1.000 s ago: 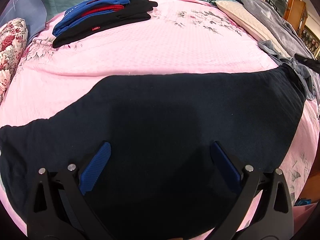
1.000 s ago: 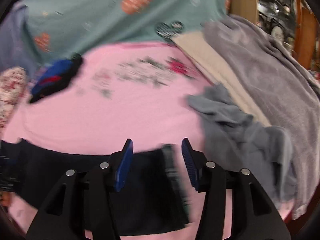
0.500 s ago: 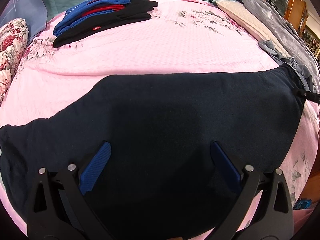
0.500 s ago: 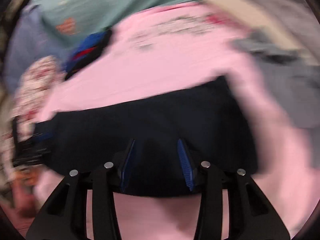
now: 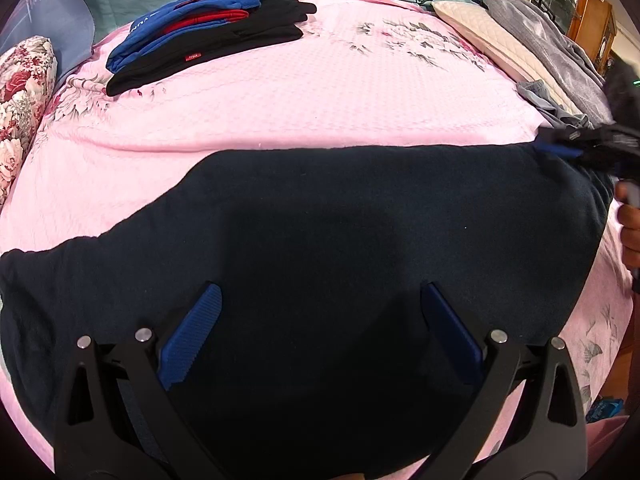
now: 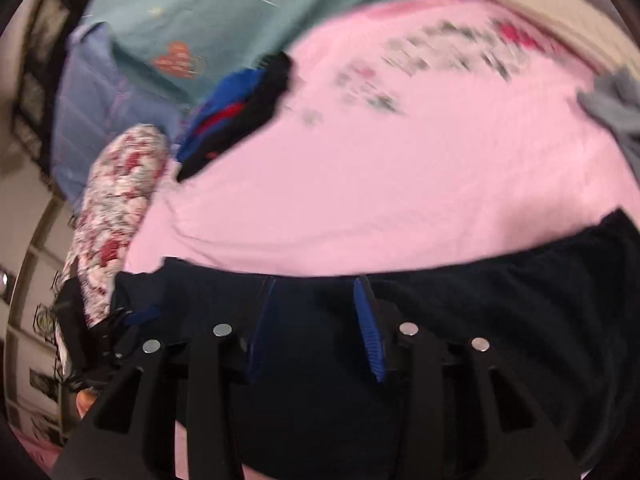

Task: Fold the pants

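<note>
Dark navy pants (image 5: 340, 248) lie spread flat across the pink bedspread (image 5: 300, 92). My left gripper (image 5: 320, 300) is open wide, its blue-padded fingers hovering over the near middle of the pants. My right gripper (image 6: 316, 296) is open with a narrower gap, over the pants (image 6: 500, 320) near their far edge. In the left wrist view the right gripper (image 5: 560, 150) shows blurred at the pants' far right corner. In the right wrist view the left gripper (image 6: 120, 320) shows at the far left.
A stack of folded blue, red and black clothes (image 5: 200, 36) lies at the far left of the bed. A floral pillow (image 5: 20, 92) is at the left edge. Grey clothing (image 5: 560, 108) and a cream pillow (image 5: 480, 36) lie at the far right.
The right gripper has swung left and down over the pants, its view turning from the grey clothes toward the floral pillow. The left gripper has not moved.
</note>
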Available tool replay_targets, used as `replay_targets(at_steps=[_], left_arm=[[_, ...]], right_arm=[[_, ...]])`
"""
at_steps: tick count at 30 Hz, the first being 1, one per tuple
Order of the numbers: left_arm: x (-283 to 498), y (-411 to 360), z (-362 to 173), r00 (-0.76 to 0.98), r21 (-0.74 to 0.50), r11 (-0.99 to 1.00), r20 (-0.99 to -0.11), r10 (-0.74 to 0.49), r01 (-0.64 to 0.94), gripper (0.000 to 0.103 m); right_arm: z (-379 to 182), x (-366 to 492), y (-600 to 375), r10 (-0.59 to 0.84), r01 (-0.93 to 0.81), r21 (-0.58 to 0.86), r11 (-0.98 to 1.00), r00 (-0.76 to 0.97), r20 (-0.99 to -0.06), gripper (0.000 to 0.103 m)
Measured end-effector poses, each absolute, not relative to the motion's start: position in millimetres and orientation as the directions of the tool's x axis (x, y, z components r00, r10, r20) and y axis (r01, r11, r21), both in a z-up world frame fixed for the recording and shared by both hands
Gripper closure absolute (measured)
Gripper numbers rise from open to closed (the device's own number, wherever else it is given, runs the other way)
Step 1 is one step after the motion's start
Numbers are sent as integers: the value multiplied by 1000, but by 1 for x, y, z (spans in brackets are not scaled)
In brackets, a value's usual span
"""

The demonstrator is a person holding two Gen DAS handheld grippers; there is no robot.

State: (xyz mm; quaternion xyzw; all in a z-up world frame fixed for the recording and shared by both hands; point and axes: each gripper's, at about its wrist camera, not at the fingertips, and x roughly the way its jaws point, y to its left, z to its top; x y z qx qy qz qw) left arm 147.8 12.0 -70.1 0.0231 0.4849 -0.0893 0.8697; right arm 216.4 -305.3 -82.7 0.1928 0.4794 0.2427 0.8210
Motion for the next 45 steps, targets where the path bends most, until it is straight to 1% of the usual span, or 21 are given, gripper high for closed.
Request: replay_targets(at_steps=[1, 2, 3, 4, 7, 8, 9, 11, 12, 13, 15, 17, 18, 20, 23, 24, 28, 32, 39, 41, 45], left_arm=[[148, 12, -70, 513, -45, 983, -848, -131, 178, 2], [148, 12, -70, 513, -44, 983, -848, -131, 178, 2], [148, 12, -70, 513, -44, 983, -848, -131, 178, 2], [148, 12, -70, 512, -44, 983, -849, -130, 177, 2], [148, 11, -69, 510, -43, 983, -850, -129, 178, 2], [148, 11, -70, 510, -43, 983, -850, -129, 178, 2], [148, 11, -70, 510, -42, 983, -850, -129, 178, 2], [148, 11, -70, 512, -42, 983, -850, -128, 177, 2], [148, 11, -70, 511, -42, 983, -850, -129, 177, 2], [148, 11, -70, 512, -41, 983, -849, -128, 177, 2], [148, 11, -71, 513, -42, 984, -849, -128, 175, 2], [146, 12, -68, 520, -37, 986, -846, -117, 162, 2], [145, 11, -66, 523, -29, 989, -846, -101, 144, 2], [139, 1, -51, 547, -54, 987, -827, -129, 151, 2], [128, -25, -30, 613, -142, 959, -744, -266, 245, 2], [129, -34, -31, 601, -158, 950, -743, -293, 268, 2], [147, -45, -62, 448, -327, 905, -789, -420, 273, 2], [140, -8, -60, 447, -431, 874, -751, -486, 227, 2], [99, 118, -58, 551, -498, 867, -729, -405, -23, 2], [90, 140, -52, 575, -439, 895, -753, -318, -80, 2], [78, 164, -41, 598, -433, 893, -750, -283, -121, 2]], right_arm=[[-93, 225, -322, 628, -166, 622, 765, 404, -665, 67], [-104, 227, -348, 720, -107, 749, 654, 393, -572, 67], [-109, 229, -370, 737, -52, 795, 604, 417, -533, 71], [-110, 225, -390, 716, -6, 803, 596, 456, -528, 74], [-104, 202, -449, 528, 107, 715, 691, 601, -600, 87], [-103, 195, -462, 442, 167, 666, 727, 628, -640, 88], [-101, 187, -473, 396, 220, 666, 713, 657, -641, 90], [-94, 177, -470, 337, 286, 654, 700, 675, -656, 77], [-82, 171, -452, 323, 242, 626, 741, 690, -648, 72], [-75, 166, -429, 333, 182, 610, 771, 701, -630, 70], [-63, 164, -378, 461, 9, 636, 772, 680, -570, 67], [-62, 166, -323, 618, -155, 681, 716, 595, -514, 65], [-65, 170, -295, 688, -220, 702, 677, 527, -499, 65], [-74, 174, -261, 733, -268, 706, 656, 452, -509, 65], [-90, 183, -238, 692, -247, 661, 708, 426, -583, 64], [-94, 184, -239, 690, -223, 669, 709, 415, -593, 64], [-98, 185, -254, 732, -205, 729, 653, 419, -537, 63], [-94, 179, -254, 718, -217, 708, 672, 428, -549, 61], [-94, 182, -245, 707, -234, 683, 691, 416, -572, 59], [-94, 182, -245, 707, -237, 682, 692, 416, -573, 58], [-94, 183, -245, 711, -239, 685, 688, 414, -569, 58]])
